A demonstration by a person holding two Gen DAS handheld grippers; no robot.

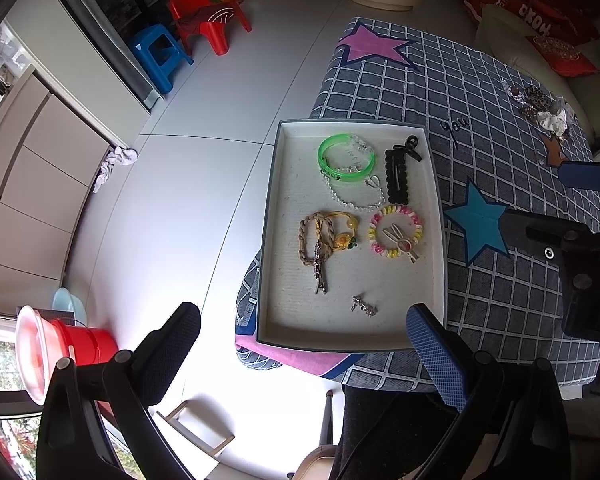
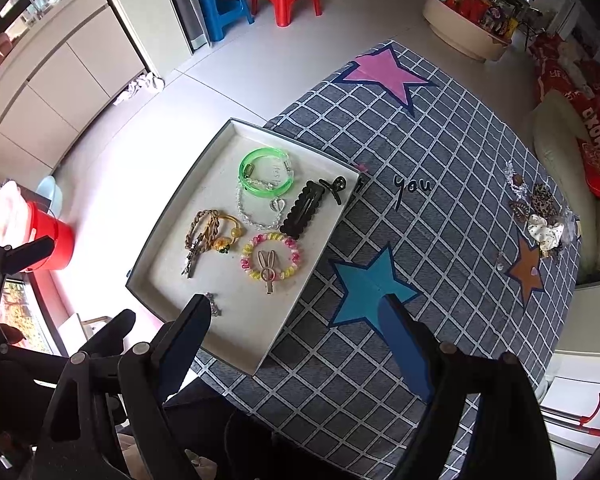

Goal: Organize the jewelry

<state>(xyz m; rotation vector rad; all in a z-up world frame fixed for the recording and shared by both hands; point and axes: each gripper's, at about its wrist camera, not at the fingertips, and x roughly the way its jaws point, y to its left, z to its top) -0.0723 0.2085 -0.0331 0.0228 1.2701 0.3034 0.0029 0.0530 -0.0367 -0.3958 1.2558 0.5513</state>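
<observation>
A white tray (image 1: pixel 276 208) (image 2: pixel 172 236) sits at the table's left edge. It holds a green bangle (image 1: pixel 345 159) (image 2: pixel 265 172), a clear bead chain (image 1: pixel 356 200), black hair clips (image 1: pixel 397 176) (image 2: pixel 302 209), a braided brown band (image 1: pixel 314 236) (image 2: pixel 204 228), a pink-yellow coil bracelet (image 1: pixel 396 236) (image 2: pixel 271 262) with a rabbit clip inside, and a small silver piece (image 1: pixel 364 306). My left gripper (image 1: pixel 304 344) is open above the tray's near edge. My right gripper (image 2: pixel 296 332) is open above the tray's near corner and a blue star. Both are empty.
Loose jewelry and scrunchies (image 1: pixel 548 110) (image 2: pixel 540 216) lie at the table's far right. The checked cloth (image 2: pixel 440 240) has star patches. A red bucket (image 1: pixel 88 344), blue stool (image 1: pixel 160 54) and red chair (image 1: pixel 204 16) stand on the floor at left.
</observation>
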